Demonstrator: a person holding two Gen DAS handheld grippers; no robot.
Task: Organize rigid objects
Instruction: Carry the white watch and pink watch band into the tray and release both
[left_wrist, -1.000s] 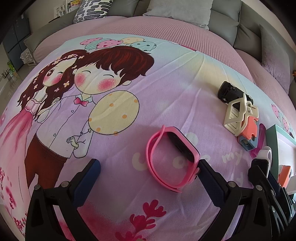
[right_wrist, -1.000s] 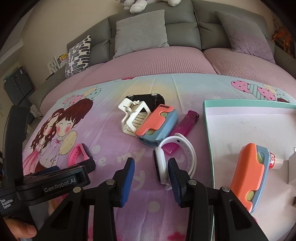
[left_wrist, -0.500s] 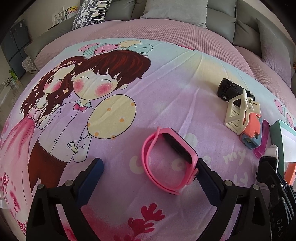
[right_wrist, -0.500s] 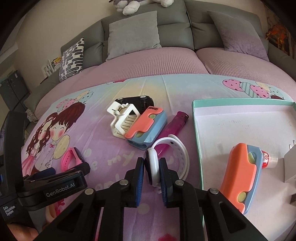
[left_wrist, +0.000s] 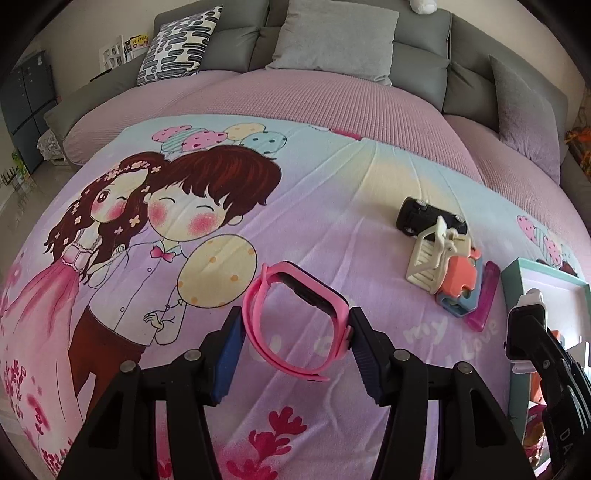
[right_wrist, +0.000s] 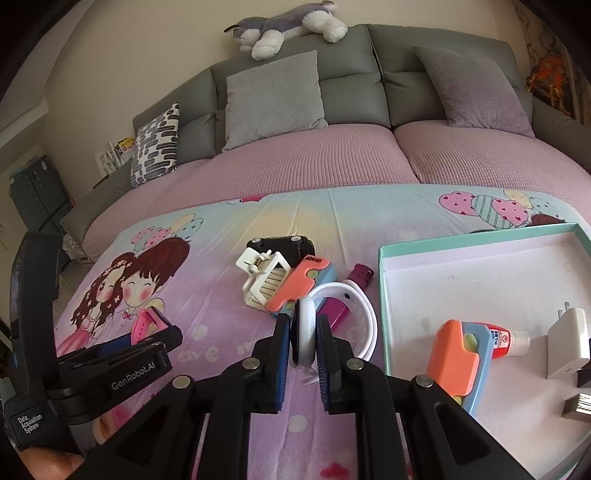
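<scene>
Pink watch (left_wrist: 295, 325) in closing left claw (left_wrist: 295, 345); right claw (right_wrist: 303, 354) pinches white watch (right_wrist: 332, 325).

Pink watch (left_wrist: 295, 325): smooth matt rubbery strap, glossy dark face. White watch (right_wrist: 332, 325): glossy smooth plastic. Bed sheet (left_wrist: 314, 206): printed cloth, soft creases. Sofa cover (right_wrist: 295, 162): waffle-textured cloth. Tray (right_wrist: 480, 236): matt paperboard. Tool pads (left_wrist: 227, 350): ribbed blue rubber.
</scene>
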